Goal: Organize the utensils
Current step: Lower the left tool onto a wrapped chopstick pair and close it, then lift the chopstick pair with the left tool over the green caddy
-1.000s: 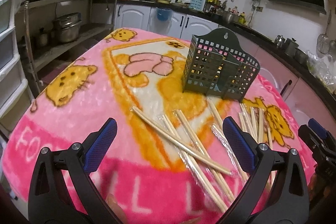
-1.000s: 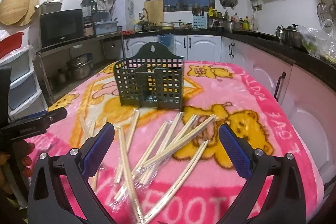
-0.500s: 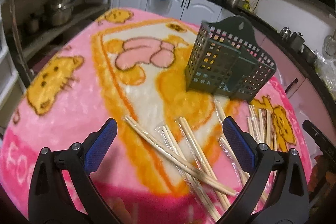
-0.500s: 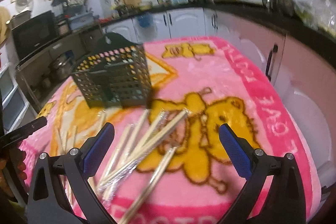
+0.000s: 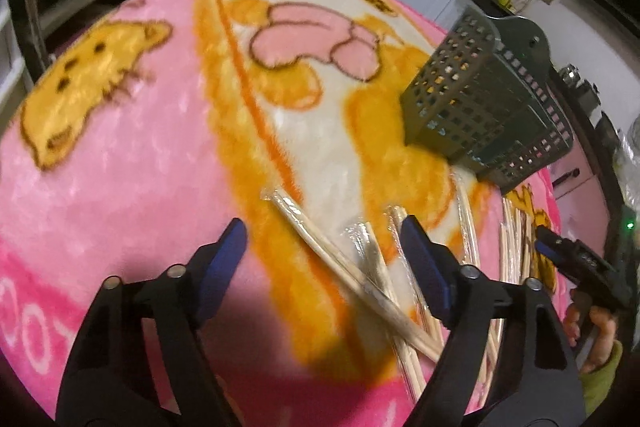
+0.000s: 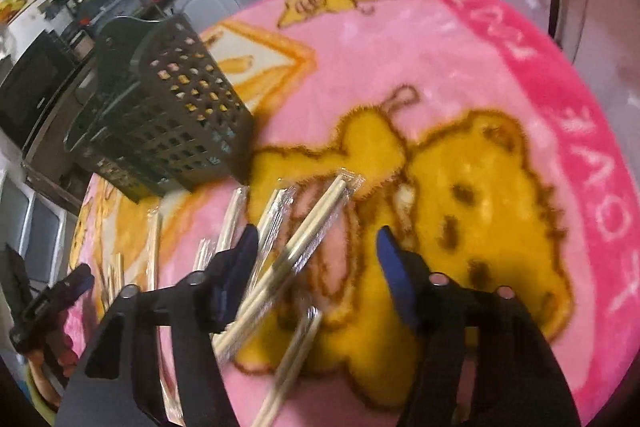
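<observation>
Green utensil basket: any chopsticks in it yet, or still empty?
Looks empty: no sticks rise above the green utensil basket's rim, and light passes through its holes. The wrapped chopsticks all lie on the blanket.

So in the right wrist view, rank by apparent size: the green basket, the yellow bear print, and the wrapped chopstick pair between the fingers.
1. Yellow bear print
2. Green basket
3. Wrapped chopstick pair
Bear lies nearer; true sizes unsure.

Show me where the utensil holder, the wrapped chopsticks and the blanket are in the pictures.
utensil holder [image 5: 464, 99], left wrist view, on its perforated front wall.
wrapped chopsticks [image 6: 316, 223], right wrist view, on the middle of the pair between the open, closing fingers.
blanket [image 5: 132, 163], left wrist view, on a bare pink part.
</observation>
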### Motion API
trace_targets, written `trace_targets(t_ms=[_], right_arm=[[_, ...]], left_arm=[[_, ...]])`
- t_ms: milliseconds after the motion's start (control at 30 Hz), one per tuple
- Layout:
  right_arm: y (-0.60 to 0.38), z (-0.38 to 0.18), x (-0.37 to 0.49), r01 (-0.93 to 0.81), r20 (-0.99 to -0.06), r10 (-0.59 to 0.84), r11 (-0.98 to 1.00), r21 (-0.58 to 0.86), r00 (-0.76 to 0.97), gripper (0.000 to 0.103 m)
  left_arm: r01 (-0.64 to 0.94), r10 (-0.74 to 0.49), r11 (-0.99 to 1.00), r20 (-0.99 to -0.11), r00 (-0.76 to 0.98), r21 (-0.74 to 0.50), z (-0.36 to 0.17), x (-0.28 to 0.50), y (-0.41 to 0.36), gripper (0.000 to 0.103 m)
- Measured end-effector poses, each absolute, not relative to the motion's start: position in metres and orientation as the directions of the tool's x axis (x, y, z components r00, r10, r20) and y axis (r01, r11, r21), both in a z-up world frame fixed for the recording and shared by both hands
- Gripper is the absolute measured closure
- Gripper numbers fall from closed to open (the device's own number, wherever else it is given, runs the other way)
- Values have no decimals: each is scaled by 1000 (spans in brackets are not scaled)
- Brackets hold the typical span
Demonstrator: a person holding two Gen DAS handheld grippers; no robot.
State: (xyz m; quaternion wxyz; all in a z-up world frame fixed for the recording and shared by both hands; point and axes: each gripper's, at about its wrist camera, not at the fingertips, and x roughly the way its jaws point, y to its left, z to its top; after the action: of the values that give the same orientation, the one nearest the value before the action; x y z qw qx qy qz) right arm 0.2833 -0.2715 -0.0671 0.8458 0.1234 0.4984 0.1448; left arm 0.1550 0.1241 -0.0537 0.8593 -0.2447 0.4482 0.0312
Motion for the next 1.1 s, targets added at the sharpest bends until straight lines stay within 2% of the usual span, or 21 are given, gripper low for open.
trace_targets(t_ms=[67, 200, 267, 333, 367, 500, 600, 667, 900, 1100], right_arm=[[-269, -67, 290, -112, -811, 367, 928, 357, 456, 53], [-265, -65, 300, -111, -824, 362, 930, 349, 436, 68], [-262, -65, 303, -111, -829, 359, 932, 346, 428, 70], [-259, -68, 307, -113, -831, 364, 930, 350, 420, 80], [-256, -70, 311, -111, -832, 367, 928, 355, 415, 81], [-261, -72, 320, -94, -825, 380, 922, 376, 418, 89], [-267, -73, 324, -90, -818, 395, 914, 395, 417, 94], [-270, -72, 325, -91, -811, 402, 911, 403, 425, 94], [-274, -56, 324, -115, -770, 442, 889, 442, 461, 95], [-271, -23, 307, -204, -710, 481, 873, 444, 515, 96]], left_arm=[[-279, -165, 875, -786, 595, -395, -55, 159, 126, 36], [-276, -146, 886, -789, 597, -373, -55, 167, 124, 40], [-278, -127, 894, -794, 595, -351, -55, 171, 122, 48], [-277, -110, 902, -798, 592, -330, -56, 176, 119, 55], [-274, -109, 904, -799, 591, -327, -56, 178, 118, 60], [-264, -97, 915, -801, 590, -305, -55, 187, 116, 69], [-264, -66, 926, -804, 591, -270, -57, 190, 116, 82], [-268, -58, 927, -805, 591, -264, -58, 192, 119, 92], [-263, -78, 921, -798, 597, -287, -53, 198, 127, 97], [-202, -109, 930, -755, 646, -308, -23, 195, 119, 98]])
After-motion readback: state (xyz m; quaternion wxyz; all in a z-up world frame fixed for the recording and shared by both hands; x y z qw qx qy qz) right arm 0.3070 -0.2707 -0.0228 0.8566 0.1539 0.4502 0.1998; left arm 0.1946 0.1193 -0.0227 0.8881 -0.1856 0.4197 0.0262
